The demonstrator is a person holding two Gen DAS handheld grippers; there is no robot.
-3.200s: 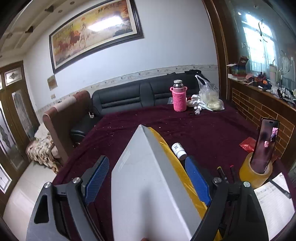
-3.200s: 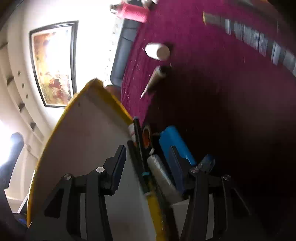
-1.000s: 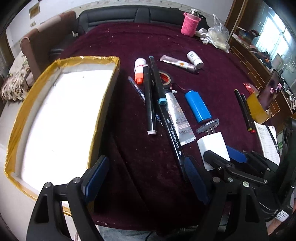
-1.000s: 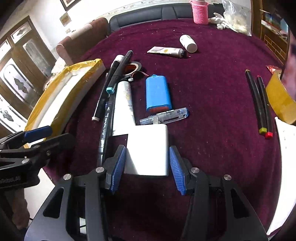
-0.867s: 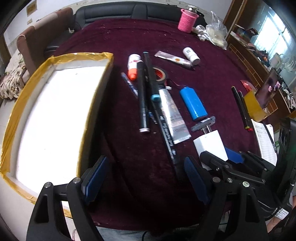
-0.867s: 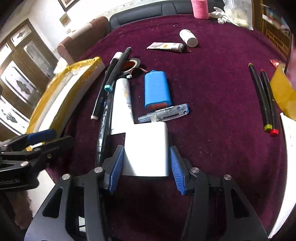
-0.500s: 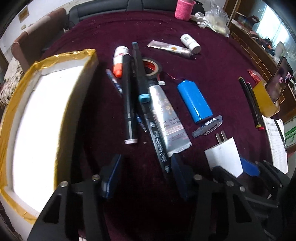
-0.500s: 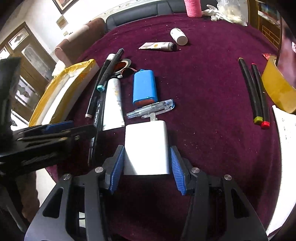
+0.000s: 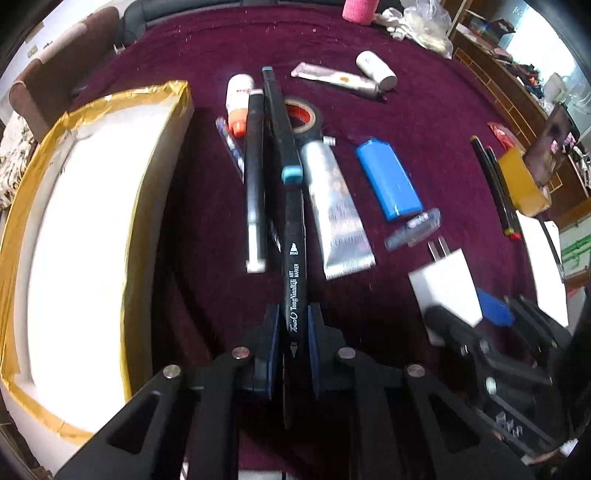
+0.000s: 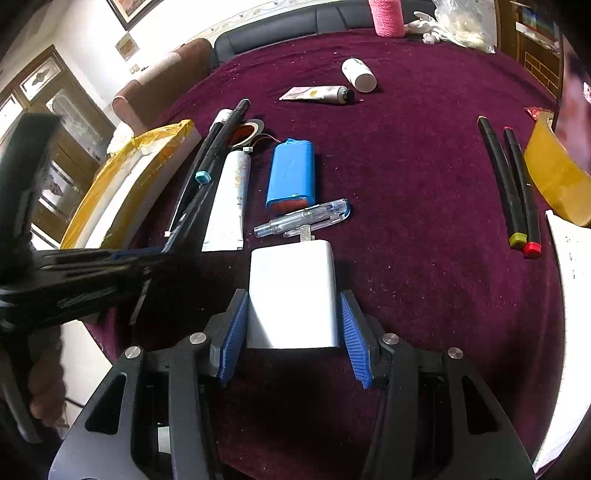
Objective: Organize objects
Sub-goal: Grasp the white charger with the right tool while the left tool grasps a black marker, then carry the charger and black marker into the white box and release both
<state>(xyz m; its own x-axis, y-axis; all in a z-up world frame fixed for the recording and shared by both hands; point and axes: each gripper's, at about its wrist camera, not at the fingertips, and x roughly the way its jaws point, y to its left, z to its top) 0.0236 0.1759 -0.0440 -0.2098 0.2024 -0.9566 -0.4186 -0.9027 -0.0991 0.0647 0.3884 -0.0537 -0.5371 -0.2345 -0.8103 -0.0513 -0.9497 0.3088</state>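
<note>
My left gripper (image 9: 291, 332) is shut on a black art marker (image 9: 291, 236) with a teal cap, near its lower end. A second black marker (image 9: 255, 173), a silver tube (image 9: 338, 210), a blue battery pack (image 9: 389, 177) and a clear pen (image 9: 413, 229) lie beside it. My right gripper (image 10: 291, 317) is shut on a white charger plug (image 10: 293, 291), its prongs pointing away. The same plug shows in the left wrist view (image 9: 445, 288). A white box with gold tape rim (image 9: 74, 229) sits at the left.
The table has a maroon cloth (image 10: 406, 166). Farther back lie a black tape roll (image 9: 303, 114), a small white bottle (image 9: 376, 68), another tube (image 9: 336, 79) and a pink cup (image 10: 386, 14). Two black markers (image 10: 511, 184) and a yellow tape roll (image 10: 554, 173) lie right.
My left gripper has moved forward over the table and closed on the black marker; it was open before. The right gripper still holds the white plug, almost unmoved.
</note>
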